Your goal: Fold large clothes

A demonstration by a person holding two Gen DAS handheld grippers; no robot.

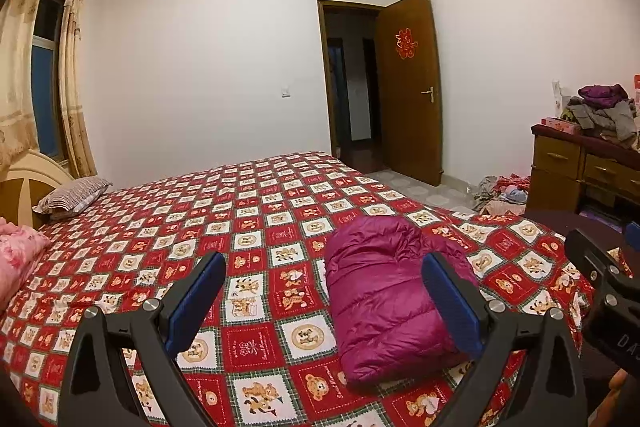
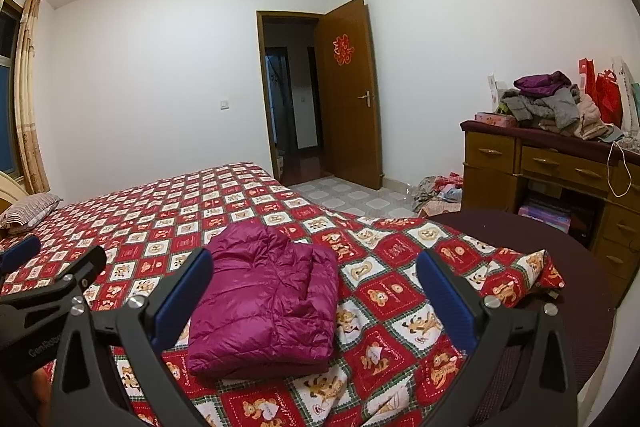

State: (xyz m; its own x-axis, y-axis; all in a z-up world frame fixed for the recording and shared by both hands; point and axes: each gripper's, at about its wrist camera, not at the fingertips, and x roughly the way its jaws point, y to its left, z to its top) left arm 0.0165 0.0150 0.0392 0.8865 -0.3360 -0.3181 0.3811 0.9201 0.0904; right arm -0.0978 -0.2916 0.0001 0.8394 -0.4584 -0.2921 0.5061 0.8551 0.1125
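Note:
A magenta down jacket lies folded into a compact block on the red patterned bedspread. It also shows in the right wrist view. My left gripper is open and empty, held above the bed, its right finger in front of the jacket's right side. My right gripper is open and empty, held above the bed to the right of the jacket. The right gripper shows at the right edge of the left wrist view, and the left gripper at the left edge of the right wrist view.
A striped pillow and a pink pillow lie at the head of the bed. A wooden dresser piled with clothes stands at right. More clothes lie on the floor by the open door.

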